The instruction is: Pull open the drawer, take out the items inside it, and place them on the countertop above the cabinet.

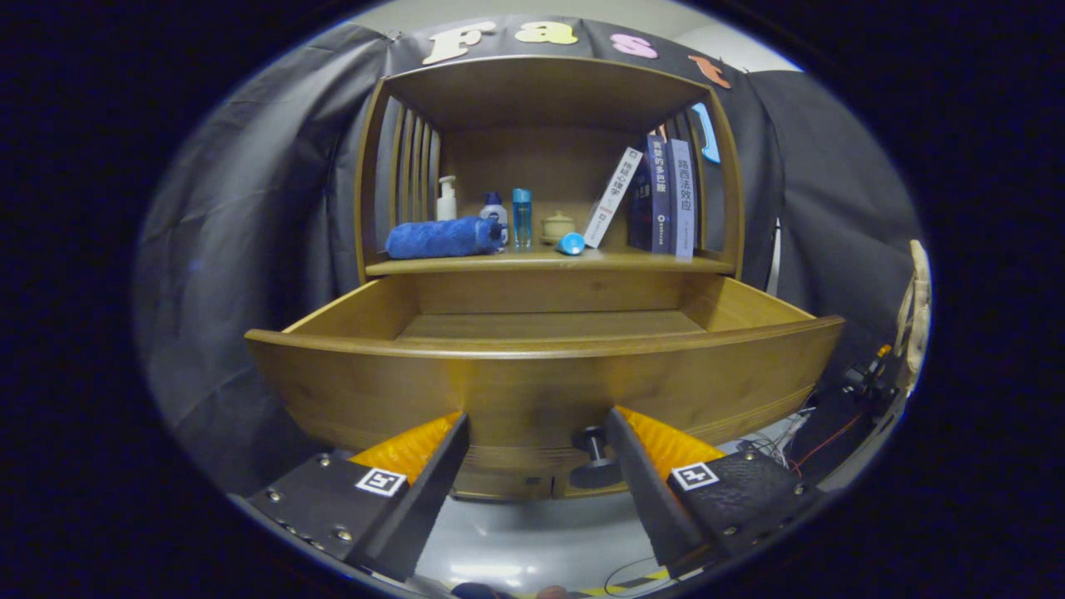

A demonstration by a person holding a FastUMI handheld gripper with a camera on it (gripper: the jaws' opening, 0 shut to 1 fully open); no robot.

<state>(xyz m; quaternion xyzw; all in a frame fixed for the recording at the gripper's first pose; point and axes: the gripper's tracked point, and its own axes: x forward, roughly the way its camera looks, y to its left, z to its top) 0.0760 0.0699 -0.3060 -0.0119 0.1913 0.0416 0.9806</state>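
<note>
Black cloth wall point(250, 216) hangs behind and to both sides of the unit, in loose folds. A pale grey floor point(532, 541) shows below the gripper, glossy, with thin cables lying on it near the right finger.

Wooden cabinet point(374, 166): upright frame with slatted sides and a closed top, open at the front.

Drawer point(532, 383): pulled well out toward the gripper, curved front panel. Its floor, as far as visible over the front edge, is bare wood. A dark knob point(592, 449) projects from the front panel, just beside the inner face of the right finger, apart from the left.

Bench point(532, 262) above the drawer carries, in order of size: three books point(666, 195) at the right, two upright and one leaning left; a rolled blue towel point(441, 238) at the left; a white pump bottle point(447, 200) behind the towel; a clear blue bottle point(521, 218); a smaller white bottle point(495, 212); a small cream lidded jar point(557, 226); a small blue cap-like item point(571, 243) lying near the leaning book.

Gripper point(537, 433): fingers spread wide, holding nothing, tips close to the drawer front.
</note>
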